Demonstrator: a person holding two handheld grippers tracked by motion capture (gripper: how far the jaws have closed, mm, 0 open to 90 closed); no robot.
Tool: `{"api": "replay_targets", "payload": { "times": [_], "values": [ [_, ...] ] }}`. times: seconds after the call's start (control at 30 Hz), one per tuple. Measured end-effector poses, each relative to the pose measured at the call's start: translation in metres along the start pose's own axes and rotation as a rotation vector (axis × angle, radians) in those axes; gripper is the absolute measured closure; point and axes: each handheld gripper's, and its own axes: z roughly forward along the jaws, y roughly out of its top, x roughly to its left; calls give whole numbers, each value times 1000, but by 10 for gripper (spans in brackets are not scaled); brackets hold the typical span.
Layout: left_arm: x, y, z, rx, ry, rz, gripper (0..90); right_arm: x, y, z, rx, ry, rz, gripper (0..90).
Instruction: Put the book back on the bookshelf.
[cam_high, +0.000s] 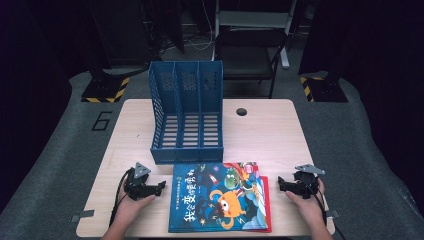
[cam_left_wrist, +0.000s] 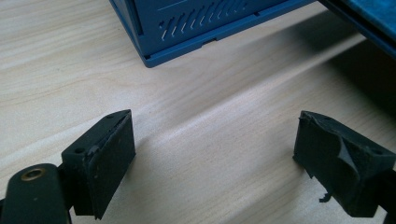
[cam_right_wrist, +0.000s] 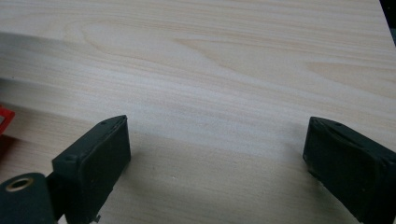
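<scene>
A colourful picture book (cam_high: 217, 196) lies flat at the table's front middle, on top of a red book (cam_high: 267, 200) whose edge peeks out at the right. Behind them stands a blue three-slot file rack (cam_high: 186, 112), open side toward me. My left gripper (cam_high: 160, 186) rests on the table just left of the books, open, jaws pointing at them. In the left gripper view the left gripper (cam_left_wrist: 215, 126) has bare wood between its jaws, with the rack's corner (cam_left_wrist: 187, 28) ahead. My right gripper (cam_high: 281, 183) sits right of the books, open. The right gripper view shows the right gripper (cam_right_wrist: 217, 126) over bare wood.
The wooden table (cam_high: 270, 135) has a small round cable hole (cam_high: 241, 111) behind the rack's right side. A dark chair (cam_high: 250, 50) stands beyond the far edge. A red corner (cam_right_wrist: 3, 122) shows at the left of the right gripper view.
</scene>
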Motion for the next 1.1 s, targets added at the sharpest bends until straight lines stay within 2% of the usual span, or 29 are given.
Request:
{"api": "replay_targets", "payload": {
  "times": [0.07, 0.17, 0.2, 0.57, 0.63, 0.7, 0.73, 0.77, 0.8, 0.83, 0.87, 0.93, 0.97, 1.1],
  "values": [
    [-1, 0, 1, -12, 9, -3, 125, 0, -1, -1, -3, 3, -11, 91],
    [0, 0, 1, -2, 1, -2, 127, 1, -1, -2, -8, -2, -5, 108],
    [-1, 0, 1, -11, 6, -6, 127, 2, -2, -2, -15, -2, -7, 137],
    [-1, 1, 1, -7, -3, -2, 147, 2, -1, -2, -20, 1, -12, 152],
    [-1, 1, 1, -9, -3, -5, 159, 3, 0, -4, -11, 1, -7, 209],
    [-1, 1, 1, -10, -3, -3, 161, 2, 1, -4, -6, 6, -13, 228],
    [-1, 1, 1, -12, -8, -10, 165, 1, 1, -8, 12, 7, -7, 295],
    [-1, 1, 1, -24, -3, -25, 165, 1, 1, -8, 12, 7, -7, 295],
    [0, 4, -1, -9, -22, -38, 214, 1, 1, -12, 21, 18, 2, 337],
    [0, 4, -1, -9, -22, -38, 256, 1, 1, -12, 21, 18, 2, 337],
    [1, 6, -2, 1, -36, -56, 294, 1, 0, -16, 14, 20, 4, 343],
    [1, 7, -4, 9, -58, -95, 309, 2, 1, -19, 7, 19, 1, 343],
    [2, 8, -5, 17, -70, -104, 326, 3, 2, -24, -13, 22, 7, 342],
    [-1, 13, -11, 13, -94, -126, 356, 5, 2, -32, -24, 35, 15, 341]
  ]
}}
